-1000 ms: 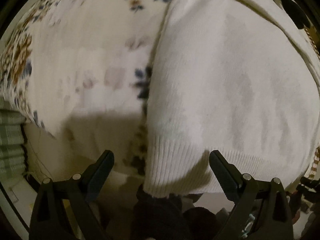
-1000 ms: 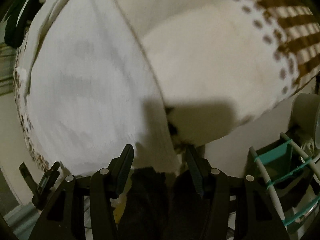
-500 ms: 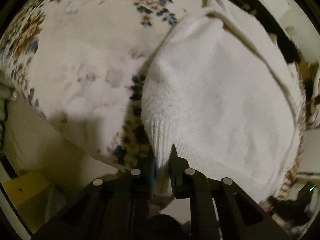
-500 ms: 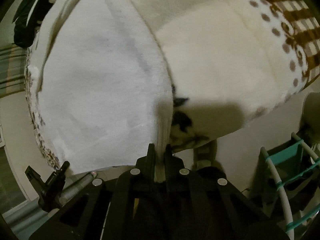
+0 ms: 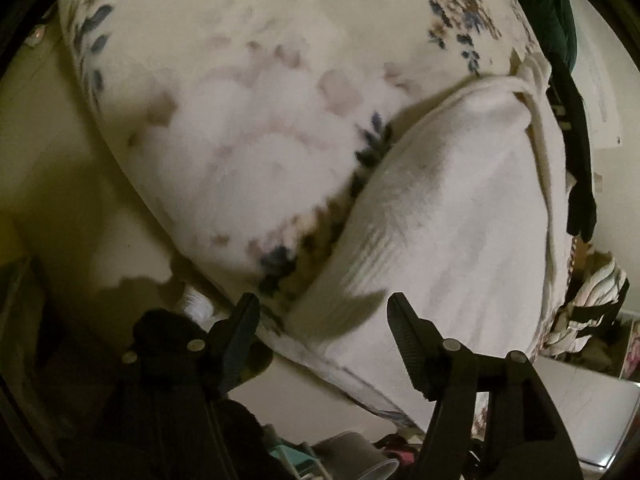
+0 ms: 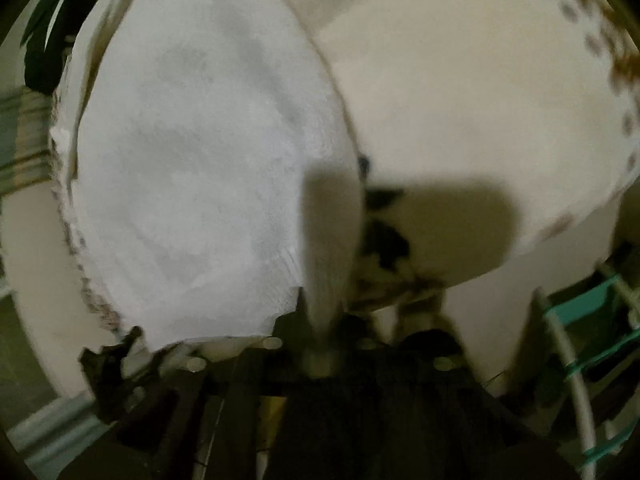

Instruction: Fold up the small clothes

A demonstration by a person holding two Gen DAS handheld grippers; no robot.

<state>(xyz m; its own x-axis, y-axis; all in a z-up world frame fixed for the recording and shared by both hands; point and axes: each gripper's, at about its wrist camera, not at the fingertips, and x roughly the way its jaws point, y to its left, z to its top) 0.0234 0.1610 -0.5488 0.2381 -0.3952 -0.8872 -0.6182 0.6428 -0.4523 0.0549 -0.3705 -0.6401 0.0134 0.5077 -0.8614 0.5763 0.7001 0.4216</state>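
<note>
A white knit garment (image 5: 452, 216) with a ribbed hem lies on a floral bedspread (image 5: 248, 128). In the left wrist view my left gripper (image 5: 322, 320) is open, its jaws apart on either side of the hem's corner, not holding it. In the right wrist view the same white garment (image 6: 200, 160) fills the left half. My right gripper (image 6: 324, 320) is shut on the garment's hem corner, which runs as a pinched fold down into the jaws. The view is blurred.
A cream bedspread (image 6: 480, 120) with brown dots and checks lies under the garment. A teal and white wire rack (image 6: 592, 340) stands at the right. Dark green cloth (image 5: 560, 32) and striped clothes (image 5: 592, 304) lie beyond the garment. Cups (image 5: 360, 456) sit below the bed edge.
My left gripper was shut on the hem half a second ago and has now opened and let go. My right gripper closed on the hem and still holds it, pulled closer.
</note>
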